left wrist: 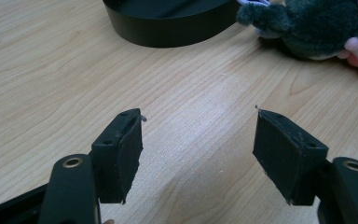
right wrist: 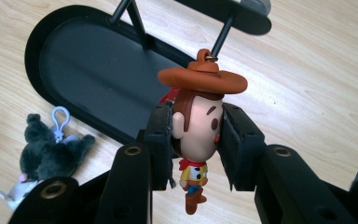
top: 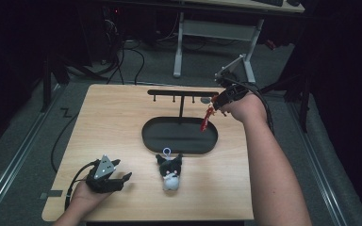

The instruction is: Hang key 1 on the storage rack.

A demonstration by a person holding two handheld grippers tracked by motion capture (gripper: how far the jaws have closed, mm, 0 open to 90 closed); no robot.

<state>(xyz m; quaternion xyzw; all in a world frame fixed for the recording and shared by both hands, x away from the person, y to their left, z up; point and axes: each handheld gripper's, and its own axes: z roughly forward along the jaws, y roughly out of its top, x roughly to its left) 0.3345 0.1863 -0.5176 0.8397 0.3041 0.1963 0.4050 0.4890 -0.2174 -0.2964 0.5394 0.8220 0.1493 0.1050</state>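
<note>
Looking down from the high view, you have the right gripper point(top: 218, 104) raised at the right end of the black hanging rack point(top: 181, 92), with the cowboy keychain point(top: 207, 118) dangling above the rack's oval base point(top: 179, 135). Your left gripper point(top: 107, 178) rests near the worktop's point(top: 122, 108) front left corner, and the plush cat keychain point(top: 170, 172) lies just in front of the base.

From the left gripper view, your fingers point(left wrist: 121, 154) stand wide apart over bare wood, holding nothing.

From the right gripper view, your fingers point(right wrist: 161, 140) are closed on the figure's head, under the hat, its top ring beside a rack peg point(right wrist: 221, 37). It looks light, hard and smooth, likely slippery, so squeezing the head's sides seems wise. No brand or writing is readable.
</note>
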